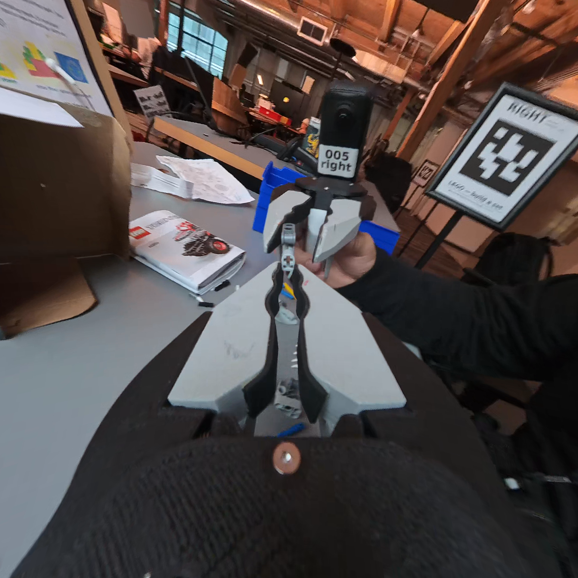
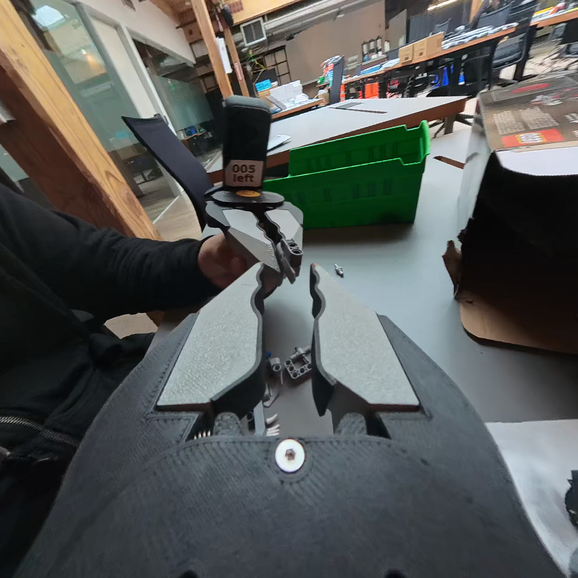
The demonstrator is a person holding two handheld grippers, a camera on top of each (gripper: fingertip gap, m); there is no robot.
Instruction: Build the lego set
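- Nearest the left wrist camera, the left hand-held gripper [image 1: 287, 269] is closed on a grey lego beam [image 1: 287, 247], pinched at its fingertips and standing roughly upright above the grey desk [image 1: 78, 359].
- From the right wrist view that same beam [image 2: 289, 256] juts out of the left hand-held gripper [image 2: 283, 261], its holed end pointing toward the right one.
- Spread apart with nothing between its fingers, the right hand-held gripper [image 2: 286, 272] hovers just beside the beam; whether its tip touches the piece cannot be told.
- In the left wrist view the right hand-held gripper [image 1: 295, 247] faces the camera, gripped by a hand [image 1: 347, 262] in a black sleeve.
- Loose grey lego pieces [image 2: 295, 364] lie on the desk below the two tools, with a small blue pin [image 1: 291, 430] near them.
- An instruction booklet [image 1: 187, 247] rests on the desk to the left, with unfolded paper sheets [image 1: 194, 181] behind it and a cardboard box [image 1: 59, 194] alongside.
- Blue bin [image 1: 266, 194] stands behind the right tool.
- Green bin [image 2: 359, 178] sits farther back on the desk in the right wrist view.
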